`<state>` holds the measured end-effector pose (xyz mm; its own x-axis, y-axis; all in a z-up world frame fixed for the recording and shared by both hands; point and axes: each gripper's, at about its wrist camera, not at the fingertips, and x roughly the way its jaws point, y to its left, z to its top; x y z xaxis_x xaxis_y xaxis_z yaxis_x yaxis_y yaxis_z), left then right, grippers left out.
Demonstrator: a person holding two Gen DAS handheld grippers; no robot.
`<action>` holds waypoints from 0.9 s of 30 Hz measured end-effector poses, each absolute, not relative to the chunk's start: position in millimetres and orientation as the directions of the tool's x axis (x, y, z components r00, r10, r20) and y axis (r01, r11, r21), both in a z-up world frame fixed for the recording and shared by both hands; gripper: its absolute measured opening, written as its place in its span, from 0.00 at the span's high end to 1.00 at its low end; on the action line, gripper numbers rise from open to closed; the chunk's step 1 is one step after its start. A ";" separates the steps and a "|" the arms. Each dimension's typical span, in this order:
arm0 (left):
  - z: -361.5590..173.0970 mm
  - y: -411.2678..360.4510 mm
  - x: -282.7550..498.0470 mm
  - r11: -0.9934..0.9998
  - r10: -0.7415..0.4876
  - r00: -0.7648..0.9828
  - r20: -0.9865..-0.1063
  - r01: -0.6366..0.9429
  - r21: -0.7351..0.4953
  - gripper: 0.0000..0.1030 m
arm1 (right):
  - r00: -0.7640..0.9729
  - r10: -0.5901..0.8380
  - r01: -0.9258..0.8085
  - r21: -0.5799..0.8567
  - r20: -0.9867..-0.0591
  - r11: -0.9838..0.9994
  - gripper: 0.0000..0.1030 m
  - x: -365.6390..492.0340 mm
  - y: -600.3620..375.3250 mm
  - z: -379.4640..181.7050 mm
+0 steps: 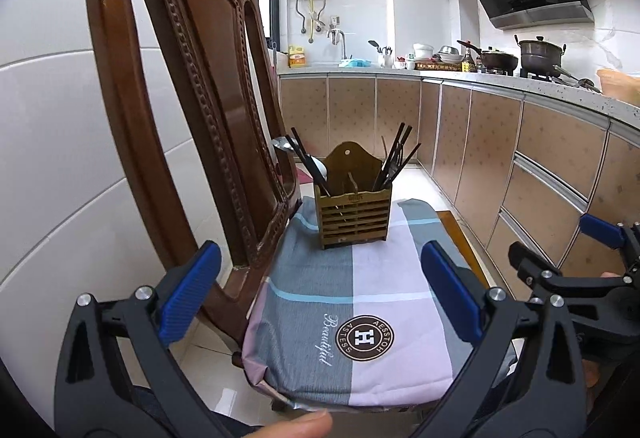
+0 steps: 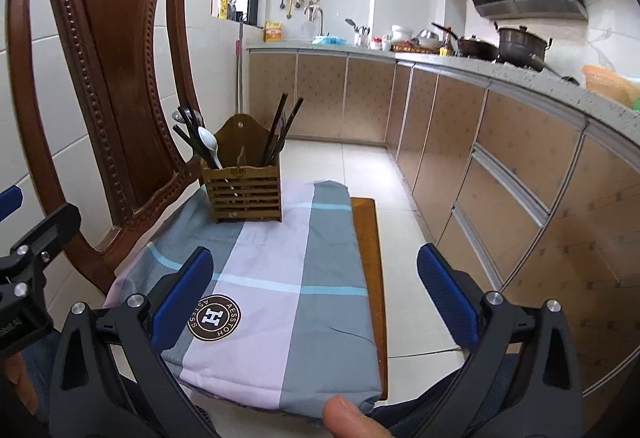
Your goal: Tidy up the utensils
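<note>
A carved wooden chair [image 2: 100, 50] bears a checked cushion [image 2: 280, 278] on its seat. At the cushion's far end stands a slatted utensil holder [image 2: 244, 194], close to the chair's back

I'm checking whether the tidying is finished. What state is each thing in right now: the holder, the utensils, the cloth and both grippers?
Wooden utensil holder: upright on the cloth, at its far end.
Chopsticks: standing in the holder, leaning outward.
White spoon: in the holder's left compartment, bowl up.
Checked cloth: spread flat over the chair seat.
Left gripper: jaws open, empty.
Right gripper: jaws open, empty.
</note>
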<state>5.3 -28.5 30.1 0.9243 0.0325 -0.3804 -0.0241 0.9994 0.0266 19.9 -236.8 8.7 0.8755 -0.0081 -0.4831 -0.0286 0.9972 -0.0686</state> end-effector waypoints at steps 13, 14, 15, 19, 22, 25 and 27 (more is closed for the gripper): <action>33.7 -27.1 -3.0 1.000 0.016 0.928 -0.373 -0.007 0.026 0.04 | 0.886 -0.020 -0.021 -0.083 -0.463 0.996 0.03 6.1 -229.6 19.4; 34.0 -27.6 -3.0 1.000 0.016 0.928 -0.373 -0.007 0.027 0.04 | 0.888 -0.022 -0.020 -0.085 -0.459 0.996 0.03 5.1 -229.7 20.0; 34.3 -27.8 -3.1 1.000 0.017 0.928 -0.372 -0.007 0.028 0.04 | 0.889 -0.023 -0.018 -0.085 -0.458 0.996 0.03 4.9 -229.3 20.2; 34.6 -27.7 -3.1 1.000 0.017 0.929 -0.370 -0.008 0.026 0.04 | 0.892 -0.030 -0.013 -0.091 -0.452 0.996 0.03 4.2 -228.6 21.8; 35.1 -28.0 -2.6 1.000 0.017 0.929 -0.371 -0.008 0.025 0.04 | 0.895 -0.034 -0.010 -0.094 -0.446 0.995 0.03 3.2 -227.5 22.1; 35.2 -28.1 -3.1 1.000 0.018 0.929 -0.371 -0.008 0.028 0.04 | 0.897 -0.040 -0.005 -0.100 -0.440 0.995 0.03 2.9 -226.4 23.3; 35.1 -28.3 -2.9 1.000 0.017 0.929 -0.371 -0.007 0.027 0.04 | 0.899 -0.043 -0.002 -0.102 -0.436 0.995 0.03 2.7 -226.0 24.0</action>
<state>-2.9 -28.3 35.1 0.9285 0.0168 -0.3708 -0.0073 0.9996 0.0270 2.7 -226.0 24.0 0.8988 -0.0431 -0.4361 -0.0019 0.9948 -0.1021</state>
